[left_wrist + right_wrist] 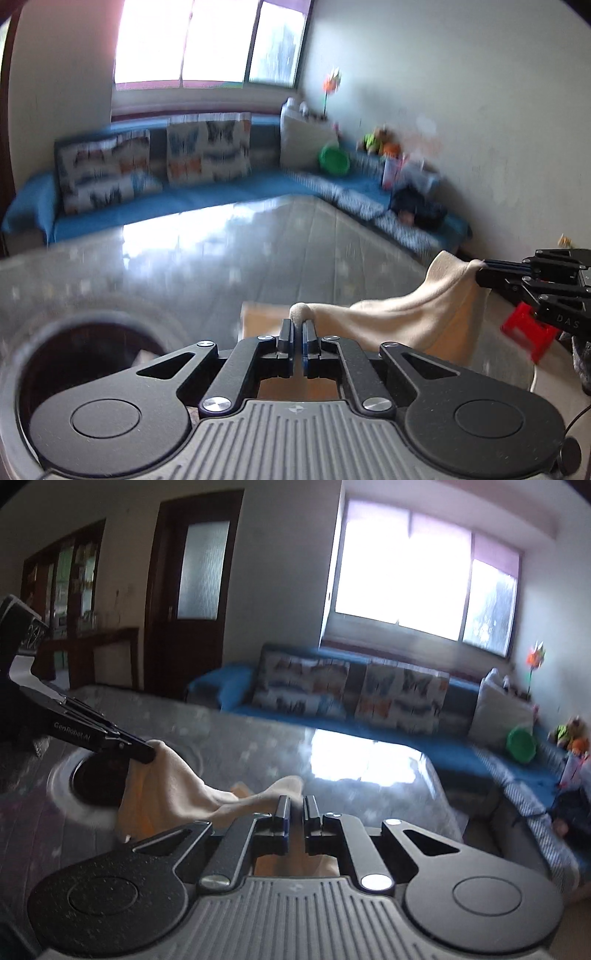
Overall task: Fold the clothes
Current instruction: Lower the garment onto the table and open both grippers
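Left wrist only: red stool [526,334] beyond cream cloth [406,325].

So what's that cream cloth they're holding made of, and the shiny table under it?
The cream cloth looks like soft fleece or brushed knit: matte, slightly fuzzy, draping in rounded folds between the left gripper and right gripper. The table seems glass or glossy plastic sheeting over a speckled surface; it mirrors the window.

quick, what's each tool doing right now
left tool: closed on the cream cloth
right tool: closed on the same cream cloth
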Demonstrator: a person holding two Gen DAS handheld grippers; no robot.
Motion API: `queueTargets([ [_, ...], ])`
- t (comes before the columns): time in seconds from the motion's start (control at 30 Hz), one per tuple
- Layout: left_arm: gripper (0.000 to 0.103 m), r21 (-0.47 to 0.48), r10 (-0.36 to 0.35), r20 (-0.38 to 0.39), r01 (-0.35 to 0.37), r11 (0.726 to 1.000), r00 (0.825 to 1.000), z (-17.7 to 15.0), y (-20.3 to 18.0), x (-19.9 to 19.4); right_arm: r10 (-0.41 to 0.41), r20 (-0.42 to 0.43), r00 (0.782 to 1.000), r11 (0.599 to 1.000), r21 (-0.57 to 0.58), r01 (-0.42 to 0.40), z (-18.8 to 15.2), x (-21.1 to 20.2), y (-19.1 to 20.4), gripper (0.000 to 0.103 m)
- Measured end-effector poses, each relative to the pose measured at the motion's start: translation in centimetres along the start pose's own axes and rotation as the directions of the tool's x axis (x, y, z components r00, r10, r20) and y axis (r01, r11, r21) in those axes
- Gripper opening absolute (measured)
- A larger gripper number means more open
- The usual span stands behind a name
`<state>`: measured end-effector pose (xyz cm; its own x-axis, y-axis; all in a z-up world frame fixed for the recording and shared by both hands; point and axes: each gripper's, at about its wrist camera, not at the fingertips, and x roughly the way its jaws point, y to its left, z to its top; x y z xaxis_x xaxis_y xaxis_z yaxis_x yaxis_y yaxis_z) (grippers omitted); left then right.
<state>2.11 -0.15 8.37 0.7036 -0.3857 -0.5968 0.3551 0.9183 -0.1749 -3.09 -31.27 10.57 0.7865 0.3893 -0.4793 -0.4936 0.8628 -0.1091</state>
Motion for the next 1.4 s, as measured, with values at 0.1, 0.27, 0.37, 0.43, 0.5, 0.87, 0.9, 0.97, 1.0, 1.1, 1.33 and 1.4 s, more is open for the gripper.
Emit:
queueTargets([
  [0.1, 0.006, -0.015, -0.029, -0.044, 0.029, 0.999, 0.999, -2.1, -0.2, 0.5, 0.023, -0.046, 0.999, 0.999, 0.026, -0.022, -1.4, -0.1, 1.0, 0.012],
  [0.27, 0.010, -0.014, -0.048, -0.078, 0.047, 0.999, 0.996, -4.4, -0.8, 0.5, 0.024, -0.066, 0.998, 0.997, 0.072, -0.019, -3.4, -0.6, 2.2, 0.033],
  [0.37, 0.018, -0.019, -0.047, -0.086, 0.045, 0.999, 0.995, -5.2, -1.2, 0.2, 0.017, -0.078, 0.997, 0.996, 0.091, -0.010, -4.4, -0.9, 2.9, 0.041],
  [0.43, 0.029, -0.024, -0.043, -0.085, 0.041, 0.999, 0.995, -6.0, -1.4, -0.2, 0.010, -0.084, 0.996, 0.995, 0.095, -0.002, -4.9, -0.9, 3.4, 0.052],
  [0.5, 0.038, -0.030, -0.039, -0.082, 0.036, 0.999, 0.996, -6.3, -1.5, -0.6, 0.002, -0.092, 0.996, 0.995, 0.098, 0.007, -5.2, -0.8, 4.0, 0.056],
  [0.87, 0.054, -0.049, -0.001, -0.110, -0.004, 0.999, 0.994, -7.9, -1.6, -1.3, -0.003, -0.128, 0.992, 0.991, 0.131, 0.020, -6.2, -0.2, 6.6, 0.079],
  [0.9, 0.055, -0.052, 0.002, -0.112, -0.008, 0.999, 0.994, -8.1, -1.5, -1.4, -0.004, -0.129, 0.992, 0.991, 0.131, 0.021, -6.2, -0.2, 6.7, 0.080],
  [0.97, 0.058, -0.055, 0.012, -0.118, -0.019, 0.998, 0.993, -8.3, -1.6, -1.5, -0.006, -0.133, 0.991, 0.991, 0.132, 0.023, -6.4, -0.1, 7.0, 0.082],
  [1.0, 0.059, -0.058, 0.016, -0.122, -0.023, 0.998, 0.992, -8.4, -1.6, -1.5, -0.007, -0.135, 0.991, 0.990, 0.137, 0.025, -6.5, -0.1, 7.1, 0.083],
  [1.1, 0.063, -0.059, 0.036, -0.133, -0.044, 0.997, 0.990, -8.8, -1.6, -1.4, -0.009, -0.141, 0.990, 0.988, 0.154, 0.031, -6.8, 0.0, 7.5, 0.088],
  [1.33, 0.071, -0.061, 0.074, -0.146, -0.084, 0.995, 0.987, -9.5, -1.8, -1.0, -0.019, -0.155, 0.988, 0.986, 0.161, 0.045, -7.2, 0.4, 7.8, 0.097],
  [1.4, 0.073, -0.063, 0.081, -0.148, -0.092, 0.994, 0.986, -9.7, -1.9, -0.9, -0.015, -0.156, 0.988, 0.985, 0.165, 0.041, -7.2, 0.5, 7.8, 0.098],
])
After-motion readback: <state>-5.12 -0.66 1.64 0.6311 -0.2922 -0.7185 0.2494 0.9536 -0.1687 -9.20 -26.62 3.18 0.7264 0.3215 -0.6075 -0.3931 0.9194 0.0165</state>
